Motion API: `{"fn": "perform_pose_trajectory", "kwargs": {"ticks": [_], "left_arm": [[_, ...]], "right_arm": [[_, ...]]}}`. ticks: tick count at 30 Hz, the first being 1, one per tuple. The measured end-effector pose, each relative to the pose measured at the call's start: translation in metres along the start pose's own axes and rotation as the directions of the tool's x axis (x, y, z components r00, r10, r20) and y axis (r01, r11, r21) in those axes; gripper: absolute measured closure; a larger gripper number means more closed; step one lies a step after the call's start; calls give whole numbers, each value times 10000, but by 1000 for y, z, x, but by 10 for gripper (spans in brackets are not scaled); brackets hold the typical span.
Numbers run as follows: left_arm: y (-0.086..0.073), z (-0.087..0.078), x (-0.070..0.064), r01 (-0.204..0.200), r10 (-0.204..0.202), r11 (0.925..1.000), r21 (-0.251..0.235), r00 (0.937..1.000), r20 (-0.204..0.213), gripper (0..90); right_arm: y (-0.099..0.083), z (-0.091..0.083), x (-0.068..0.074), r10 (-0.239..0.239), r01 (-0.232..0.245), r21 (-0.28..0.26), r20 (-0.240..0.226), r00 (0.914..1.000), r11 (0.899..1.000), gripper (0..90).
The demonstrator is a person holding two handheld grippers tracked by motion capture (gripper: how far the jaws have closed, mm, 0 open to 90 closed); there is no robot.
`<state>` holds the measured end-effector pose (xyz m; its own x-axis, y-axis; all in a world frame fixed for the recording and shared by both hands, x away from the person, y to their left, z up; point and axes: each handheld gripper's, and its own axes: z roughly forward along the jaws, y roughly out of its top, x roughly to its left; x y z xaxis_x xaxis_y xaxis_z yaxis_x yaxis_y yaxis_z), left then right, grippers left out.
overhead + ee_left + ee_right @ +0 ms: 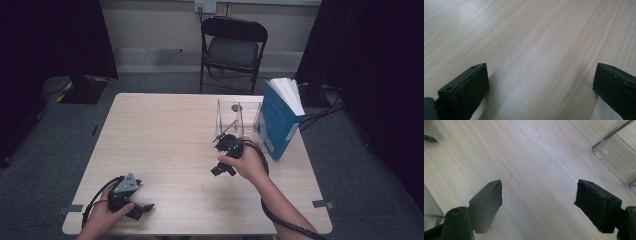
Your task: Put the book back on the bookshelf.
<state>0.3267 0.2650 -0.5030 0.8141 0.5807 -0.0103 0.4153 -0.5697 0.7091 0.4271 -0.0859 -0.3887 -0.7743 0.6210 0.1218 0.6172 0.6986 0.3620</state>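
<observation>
1. Your left gripper (141,209) lies low at the near left of the table (165,130), close to the front edge, with its grey plate on top and its cable looping back toward you. In the left gripper view (541,82) its jaws stand wide apart with bare wood between them; it grips nothing.

2. Your left hand (102,217) wraps the gripper body from behind, the forearm entering at the bottom edge.

3. Your right gripper (223,159) sits further in, right of the table's centre, held in your right hand (247,162); its cable runs along the forearm toward the near right corner. In the right gripper view (537,197) the jaws are spread wide over bare wood and hold nothing.

4. The clear stand (237,117) rests on the table just beyond your right gripper, near it but apart. Its transparent corner (614,152) shows at the upper right of the right gripper view, outside the jaws.

5. The blue book (280,122) stands upright just right of the stand, pages fanned at the top, near the table's right edge. Whether book and stand touch cannot be told.

6. A black chair (232,47) stands on the floor beyond the far edge of the table.
</observation>
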Motion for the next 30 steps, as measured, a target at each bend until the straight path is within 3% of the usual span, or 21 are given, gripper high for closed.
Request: {"fn": "perform_pose_trajectory", "kwargs": {"ticks": [30], "left_arm": [[0,0,0,1,-1,10000,21,10000,-43,0]], "right_arm": [[13,31,24,-764,772,169,-450,9961,9969,191]]}}
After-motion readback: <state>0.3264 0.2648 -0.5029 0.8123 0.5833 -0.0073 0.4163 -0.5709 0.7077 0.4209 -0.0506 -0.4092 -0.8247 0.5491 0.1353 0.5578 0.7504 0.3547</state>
